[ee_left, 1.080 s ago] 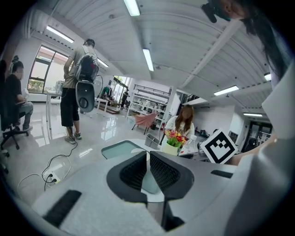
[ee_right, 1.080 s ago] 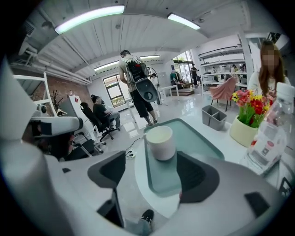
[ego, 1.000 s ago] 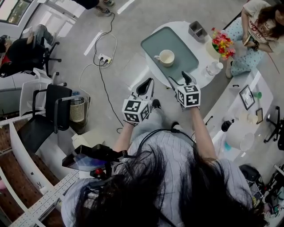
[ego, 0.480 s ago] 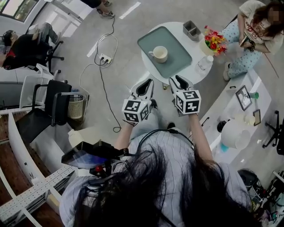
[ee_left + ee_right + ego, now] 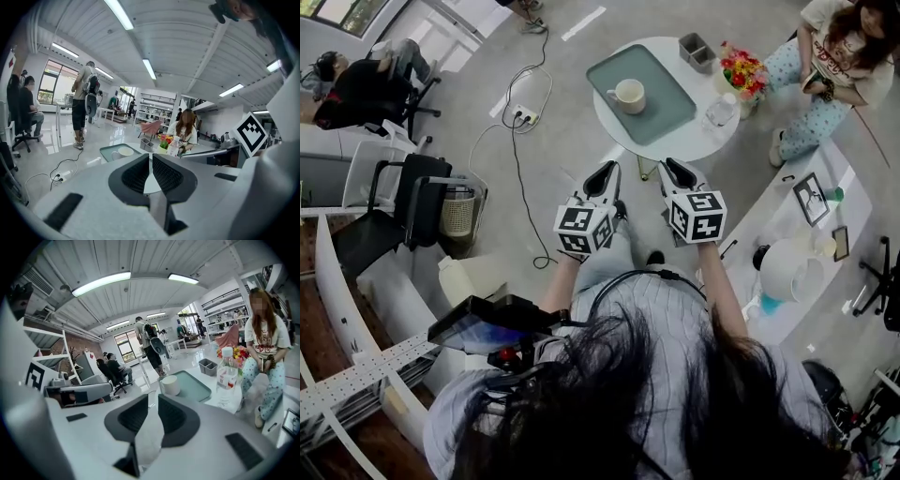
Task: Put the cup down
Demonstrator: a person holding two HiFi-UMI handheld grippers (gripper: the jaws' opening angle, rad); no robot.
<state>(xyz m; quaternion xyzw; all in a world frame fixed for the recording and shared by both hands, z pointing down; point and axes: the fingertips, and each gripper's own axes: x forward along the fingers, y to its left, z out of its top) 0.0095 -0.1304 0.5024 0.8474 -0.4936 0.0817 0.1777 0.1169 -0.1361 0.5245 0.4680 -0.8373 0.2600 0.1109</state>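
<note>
left gripper (image 5: 605,173): fingers (image 5: 133,174) together, empty | right gripper (image 5: 675,172): fingers (image 5: 174,417) just closing, nothing between | cup (image 5: 629,96) upright on tray (image 5: 664,111), well ahead of both: looks placed, hence released

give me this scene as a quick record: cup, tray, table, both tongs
cup: upright on the tray, held by nothing
tray: green, on the round white table
left tongs: shut, empty, short of the table
right tongs: jaws have just been closing, nearly together, nothing between them, short of the table
also on table: water bottle, flowers, grey organiser
task state: cup already set down
</note>
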